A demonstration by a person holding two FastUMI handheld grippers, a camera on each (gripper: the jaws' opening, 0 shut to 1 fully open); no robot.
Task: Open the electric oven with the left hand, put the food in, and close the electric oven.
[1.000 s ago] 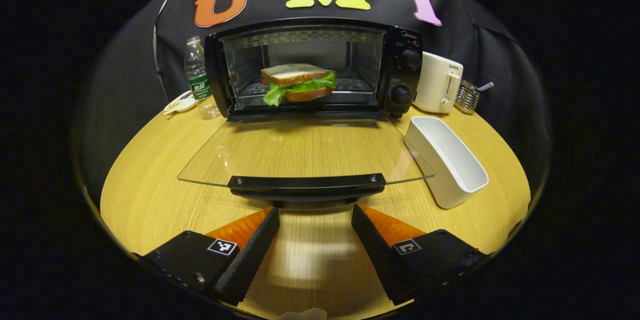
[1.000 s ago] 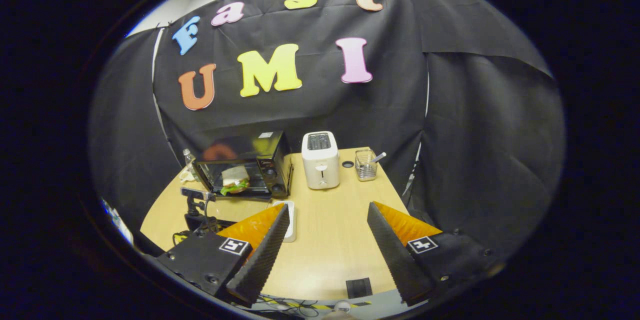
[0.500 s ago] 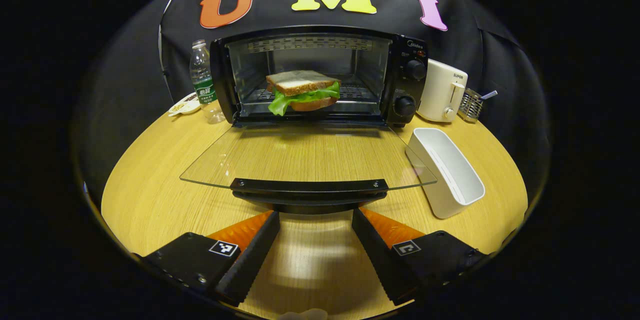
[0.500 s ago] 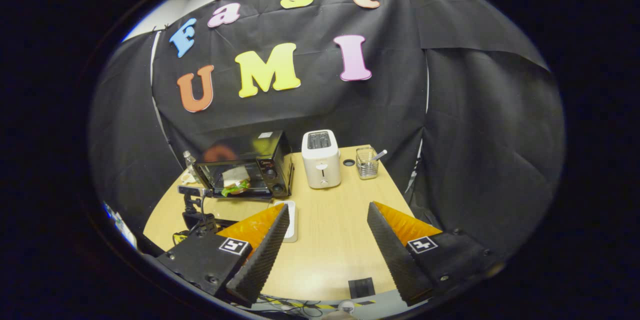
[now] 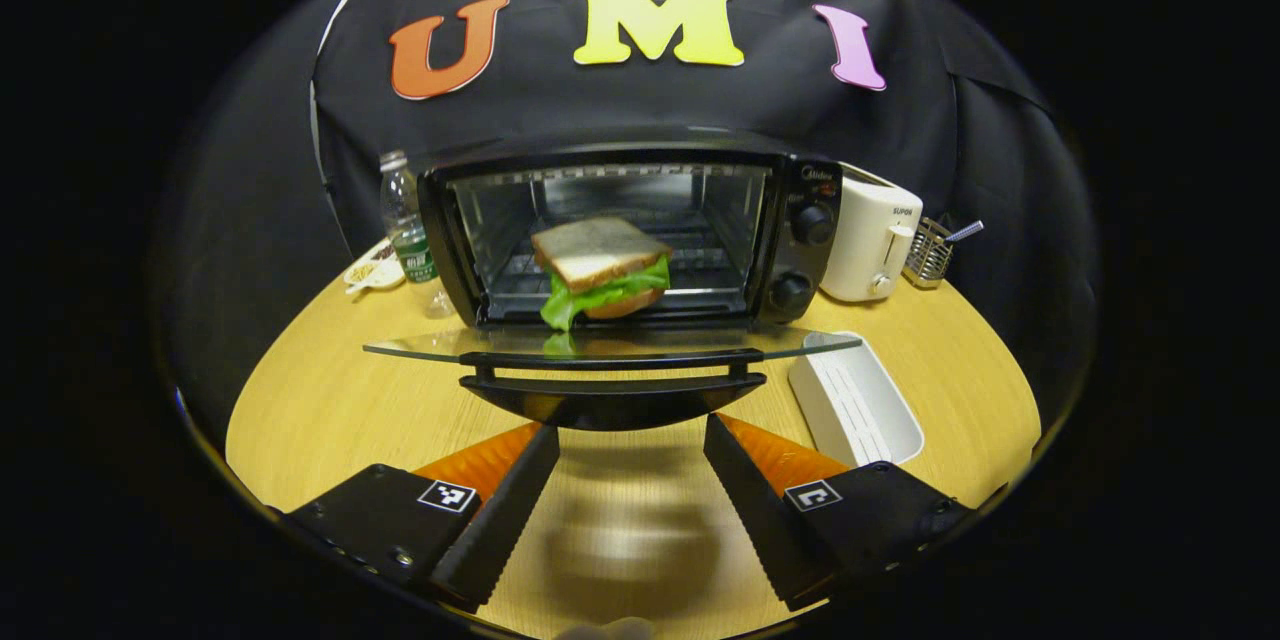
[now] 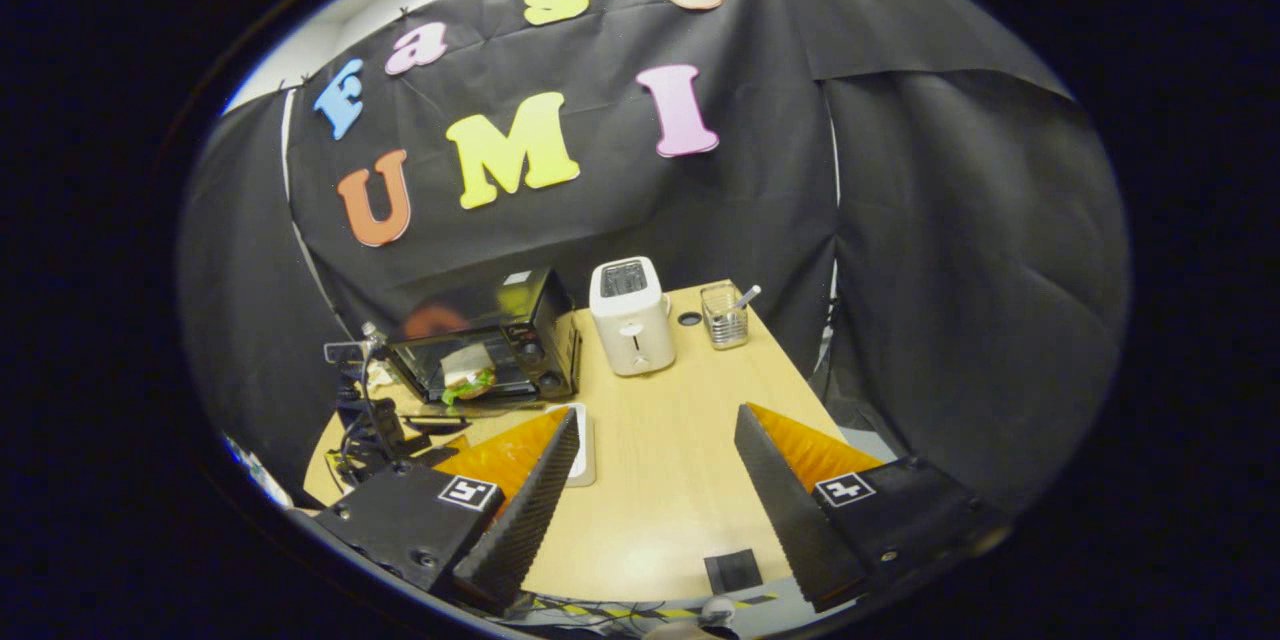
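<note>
**Closing step at hand: sandwich inside, door down**

Looking along the left hand-held gripper (image 5: 630, 480) in the left gripper view, its two fingers are spread apart with nothing between them, poised just below and in front of the black door handle (image 5: 612, 390). That placement makes sense for the last part of the task: the handle is the only graspable part of the glass door (image 5: 800, 345), which hangs out roughly level from the electric oven (image 5: 620, 230). The sandwich (image 5: 598, 265) sits on the rack inside, near the front opening, so the food step looks done and only closing seems left. A white tray (image 5: 870, 410) lies on the desk (image 5: 330, 400) just right of the door, empty, probably where the food came from. A toaster (image 5: 868, 235), a wire holder (image 5: 930, 255) and a bottle (image 5: 408, 230) flank the oven.

From the right gripper view, the right hand-held gripper (image 6: 650, 500) is held high and well back from the oven (image 6: 490, 340), fingers spread and empty; likely parked clear so the door can swing. The toaster (image 6: 628, 315) stands beside the oven there.
</note>
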